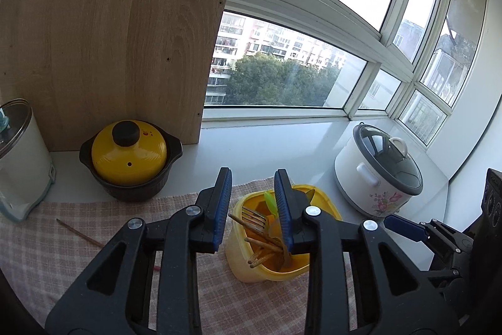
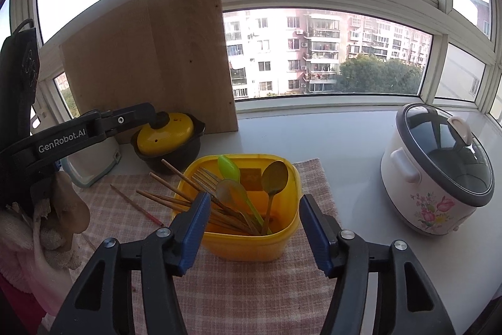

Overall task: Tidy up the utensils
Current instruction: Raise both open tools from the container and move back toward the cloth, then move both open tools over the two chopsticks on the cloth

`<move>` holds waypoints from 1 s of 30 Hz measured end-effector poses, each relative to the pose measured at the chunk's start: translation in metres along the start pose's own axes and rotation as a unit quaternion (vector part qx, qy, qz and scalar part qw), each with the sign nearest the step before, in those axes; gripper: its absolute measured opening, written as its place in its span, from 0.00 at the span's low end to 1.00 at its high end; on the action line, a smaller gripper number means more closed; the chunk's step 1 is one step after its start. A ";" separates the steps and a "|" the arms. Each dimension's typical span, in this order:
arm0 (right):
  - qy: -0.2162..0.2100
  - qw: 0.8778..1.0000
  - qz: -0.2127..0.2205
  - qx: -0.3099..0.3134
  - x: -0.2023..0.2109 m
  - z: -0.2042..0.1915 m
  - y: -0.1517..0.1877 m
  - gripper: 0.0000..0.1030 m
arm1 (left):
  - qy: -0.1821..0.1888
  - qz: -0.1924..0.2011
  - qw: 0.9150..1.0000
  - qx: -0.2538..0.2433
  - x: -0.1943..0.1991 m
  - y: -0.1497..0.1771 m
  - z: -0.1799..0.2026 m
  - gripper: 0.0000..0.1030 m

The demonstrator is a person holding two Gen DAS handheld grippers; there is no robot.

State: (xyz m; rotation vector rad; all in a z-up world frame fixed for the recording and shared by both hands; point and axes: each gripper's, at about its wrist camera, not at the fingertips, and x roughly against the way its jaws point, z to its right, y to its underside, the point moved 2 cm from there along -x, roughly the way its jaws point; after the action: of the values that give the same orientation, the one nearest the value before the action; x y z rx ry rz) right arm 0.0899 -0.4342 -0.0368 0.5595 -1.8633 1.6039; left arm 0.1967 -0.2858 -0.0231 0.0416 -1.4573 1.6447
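Note:
A yellow plastic container (image 2: pixel 251 247) stands on a pink checked cloth (image 2: pixel 251 297). In it lean several wooden chopsticks (image 2: pixel 175 203), a fork (image 2: pixel 205 175), a green spoon (image 2: pixel 229 167) and a wooden spoon (image 2: pixel 274 178). One loose chopstick (image 2: pixel 135 204) lies on the cloth to its left. My right gripper (image 2: pixel 255 200) is open, its jaws wide before the container's near wall with nothing between them. My left gripper (image 1: pixel 253 178) is open too, held over the left side of the container (image 1: pixel 241 259) with nothing in it. The loose chopstick (image 1: pixel 78 233) shows at lower left.
A dark clay pot with a yellow lid (image 1: pixel 130 156) sits behind left, before a leaning wooden board (image 1: pixel 119 52). A white rice cooker (image 2: pixel 439 171) stands at the right, a white lidded appliance (image 1: pixel 15 153) at far left. A gloved hand (image 2: pixel 56 209) holds the left gripper.

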 end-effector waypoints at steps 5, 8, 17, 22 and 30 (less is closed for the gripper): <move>-0.004 1.000 0.000 0.011 0.005 -0.010 0.005 0.73 | -0.020 -0.001 1.000 0.008 0.021 0.013 -0.014 0.27; -0.006 1.000 0.003 0.014 0.009 -0.018 0.007 0.80 | -0.041 0.001 0.999 0.014 0.033 0.021 -0.026 0.27; -0.003 0.999 0.016 0.037 0.018 -0.045 0.010 0.93 | -0.110 -0.003 0.993 0.041 0.064 0.058 -0.071 0.65; -0.013 0.998 0.023 0.052 0.017 -0.059 0.012 0.98 | -0.137 -0.028 0.988 0.066 0.076 0.083 -0.101 0.65; -0.068 0.992 0.036 0.103 0.009 -0.090 0.009 1.00 | -0.183 -0.063 0.972 0.136 0.097 0.125 -0.158 0.65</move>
State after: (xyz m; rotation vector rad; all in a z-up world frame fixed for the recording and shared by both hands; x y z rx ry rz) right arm 0.0931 -0.3437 -0.0302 0.7127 -1.8458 1.8611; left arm 0.1429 -0.0881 -0.1130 0.6073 -1.4483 1.7833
